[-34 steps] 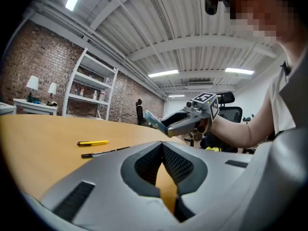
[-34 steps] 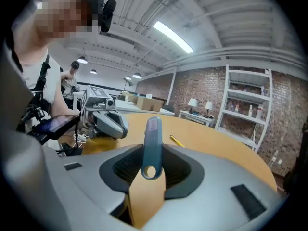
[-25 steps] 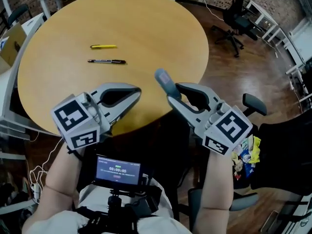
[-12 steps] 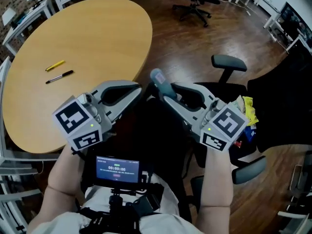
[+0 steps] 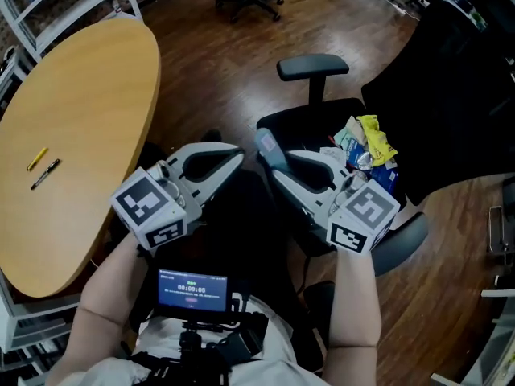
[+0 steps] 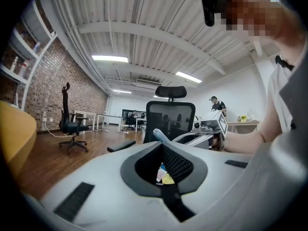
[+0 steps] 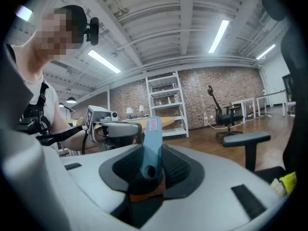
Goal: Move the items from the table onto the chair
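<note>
Change since 1.0 s ago: the table (image 5: 80, 135) has slid off to my left, and the chair (image 5: 290, 127) now lies under my right gripper (image 5: 269, 166). I judge the carry nearly over, with only a release onto the seat left.
- Item 1: blue tool (image 5: 268, 146), clamped in my right jaws with its tip poking past them, above the seat's near edge, not on it.
- Item 2: left gripper (image 5: 233, 158), jaws together on nothing, just beside the right.
- Item 3: heap of wrappers (image 5: 366, 147), on the chair.
- Items 4 and 5: yellow pen (image 5: 36, 159) and black pen (image 5: 44, 174), on the table.
</note>
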A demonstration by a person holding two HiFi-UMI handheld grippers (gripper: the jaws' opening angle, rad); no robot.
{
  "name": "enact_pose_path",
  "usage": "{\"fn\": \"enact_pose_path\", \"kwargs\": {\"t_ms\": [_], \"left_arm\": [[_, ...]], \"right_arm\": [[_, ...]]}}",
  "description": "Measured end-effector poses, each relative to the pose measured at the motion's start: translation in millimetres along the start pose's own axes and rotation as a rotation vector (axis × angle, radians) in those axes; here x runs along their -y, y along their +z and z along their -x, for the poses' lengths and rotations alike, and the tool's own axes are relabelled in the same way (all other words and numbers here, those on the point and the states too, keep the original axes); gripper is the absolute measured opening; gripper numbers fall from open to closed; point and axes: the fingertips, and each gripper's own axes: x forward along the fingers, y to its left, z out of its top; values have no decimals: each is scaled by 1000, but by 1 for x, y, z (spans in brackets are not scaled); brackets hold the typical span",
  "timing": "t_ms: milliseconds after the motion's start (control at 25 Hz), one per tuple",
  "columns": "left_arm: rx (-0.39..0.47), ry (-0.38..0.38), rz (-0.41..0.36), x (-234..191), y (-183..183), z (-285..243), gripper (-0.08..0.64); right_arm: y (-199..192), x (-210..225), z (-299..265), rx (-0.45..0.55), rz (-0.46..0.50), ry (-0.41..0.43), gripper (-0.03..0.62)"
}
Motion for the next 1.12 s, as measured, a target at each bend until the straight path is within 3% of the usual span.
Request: {"fn": "enact_pose_path", "kwargs": {"t_ms": [400, 840, 1120], "left_arm": [[-40, -93, 18, 12, -65, -68, 20], [-111, -148, 42, 18, -120, -130, 20], [-140, -155, 120, 19, -146, -148, 20]], "right_arm": [[-86, 58, 44, -64, -85, -241, 123], [-187, 142, 84, -324, -136, -555, 123], [-253, 159, 104, -529, -257, -635, 124]]}}
